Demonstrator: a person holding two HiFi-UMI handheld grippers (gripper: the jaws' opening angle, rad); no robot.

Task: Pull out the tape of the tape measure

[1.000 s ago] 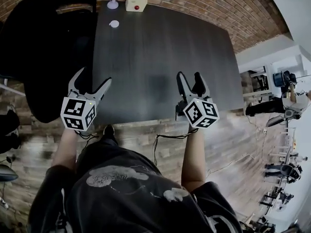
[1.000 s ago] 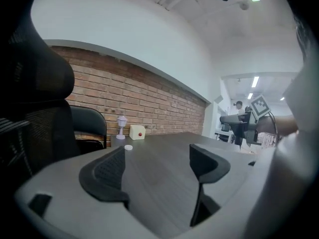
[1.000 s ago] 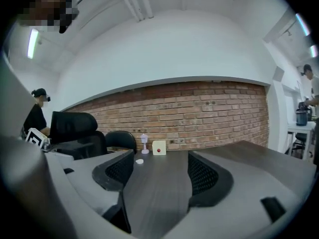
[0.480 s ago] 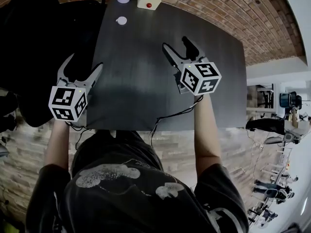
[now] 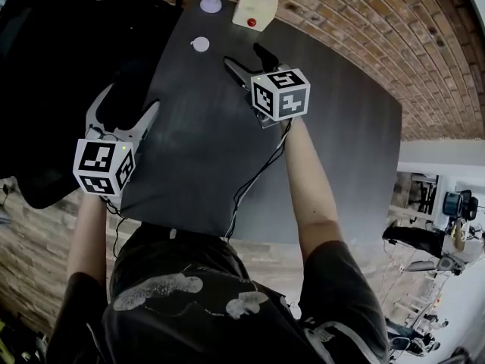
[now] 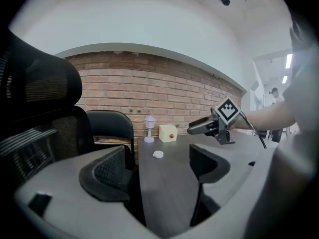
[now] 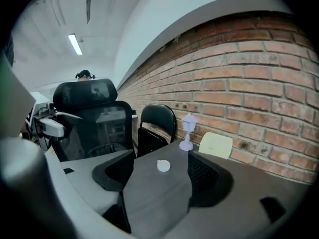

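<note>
The left tongs point(image 5: 130, 101) and right tongs point(image 5: 242, 55) gaped empty; one tape measure point(image 5: 199, 44), one lamp point(image 5: 211, 4) and one box point(image 5: 254, 10) sat on the table point(image 5: 341, 127).

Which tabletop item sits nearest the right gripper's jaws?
The flat white round disc, framed between the open jaws; the lamp and cream box stand farther back.

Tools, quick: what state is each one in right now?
Left tool: open, holding nothing.
Right tool: open, holding nothing.
</note>
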